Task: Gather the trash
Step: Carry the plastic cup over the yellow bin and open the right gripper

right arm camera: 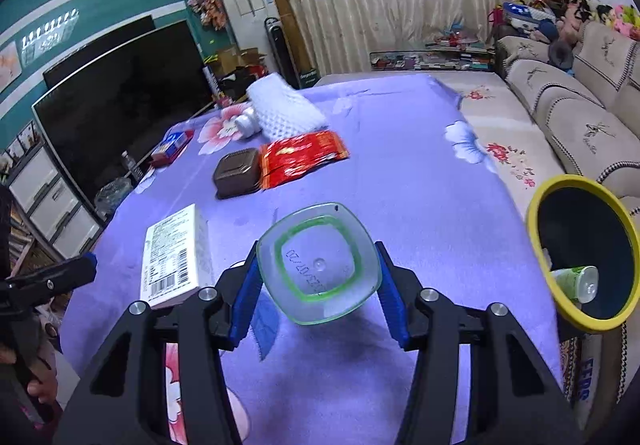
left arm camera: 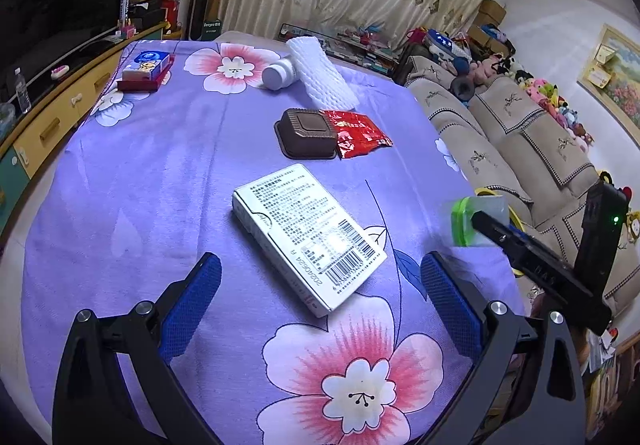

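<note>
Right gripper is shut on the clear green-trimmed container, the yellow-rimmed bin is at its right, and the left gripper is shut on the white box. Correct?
Not quite. In the left wrist view the left gripper is open, and the white box lies flat on the purple cloth between its fingers, ungripped. The right gripper is shut on the clear green-trimmed container, with the yellow-rimmed bin at its right.

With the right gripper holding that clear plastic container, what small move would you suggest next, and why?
Probably swing the right gripper rightward toward the yellow-rimmed black bin and release over its opening. Its jaws are shut on the clear green-banded plastic container, lifted off the purple floral cloth, and the bin beside the table edge already holds a similar piece of trash.
</note>
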A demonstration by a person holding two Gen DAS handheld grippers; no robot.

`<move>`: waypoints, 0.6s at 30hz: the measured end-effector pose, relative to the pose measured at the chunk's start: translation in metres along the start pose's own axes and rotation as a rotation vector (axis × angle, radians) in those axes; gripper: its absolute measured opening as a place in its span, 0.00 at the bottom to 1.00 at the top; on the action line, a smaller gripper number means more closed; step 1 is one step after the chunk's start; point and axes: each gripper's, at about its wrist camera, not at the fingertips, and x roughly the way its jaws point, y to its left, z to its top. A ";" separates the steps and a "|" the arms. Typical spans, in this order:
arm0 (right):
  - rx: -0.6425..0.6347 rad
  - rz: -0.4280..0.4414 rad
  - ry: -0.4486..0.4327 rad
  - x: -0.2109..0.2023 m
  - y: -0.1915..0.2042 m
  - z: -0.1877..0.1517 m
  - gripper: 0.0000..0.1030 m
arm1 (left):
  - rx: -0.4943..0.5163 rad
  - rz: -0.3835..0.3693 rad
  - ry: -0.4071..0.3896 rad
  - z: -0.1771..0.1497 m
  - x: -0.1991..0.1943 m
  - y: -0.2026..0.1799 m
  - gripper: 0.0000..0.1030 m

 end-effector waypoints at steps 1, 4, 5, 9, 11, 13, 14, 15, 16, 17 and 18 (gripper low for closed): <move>0.007 -0.004 -0.005 -0.002 -0.004 0.001 0.49 | 0.002 0.002 0.002 0.000 0.001 -0.002 0.95; 0.044 -0.040 -0.030 -0.009 -0.027 0.004 0.49 | 0.006 0.010 0.010 0.001 0.006 -0.006 0.95; 0.057 -0.050 -0.036 -0.012 -0.034 0.005 0.49 | 0.006 0.013 0.013 0.001 0.008 -0.008 0.95; 0.127 -0.120 -0.082 -0.026 -0.076 0.011 0.49 | 0.008 0.028 0.026 0.002 0.018 -0.013 0.95; 0.170 -0.174 -0.106 -0.034 -0.103 0.014 0.49 | 0.008 0.038 0.033 0.002 0.024 -0.015 0.95; 0.214 -0.245 -0.119 -0.038 -0.133 0.016 0.49 | 0.007 0.045 0.041 0.002 0.029 -0.017 0.95; 0.229 -0.270 -0.119 -0.038 -0.144 0.017 0.49 | 0.007 0.050 0.046 0.002 0.033 -0.018 0.95; 0.245 -0.299 -0.118 -0.037 -0.155 0.017 0.49 | 0.007 0.057 0.054 0.001 0.037 -0.019 0.95; 0.265 -0.339 -0.113 -0.035 -0.170 0.017 0.49 | 0.008 0.063 0.059 0.001 0.041 -0.020 0.95; 0.276 -0.363 -0.108 -0.033 -0.181 0.016 0.49 | 0.008 0.069 0.063 0.001 0.044 -0.020 0.95; 0.293 -0.393 -0.096 -0.028 -0.195 0.016 0.49 | 0.009 0.079 0.069 0.001 0.048 -0.021 0.95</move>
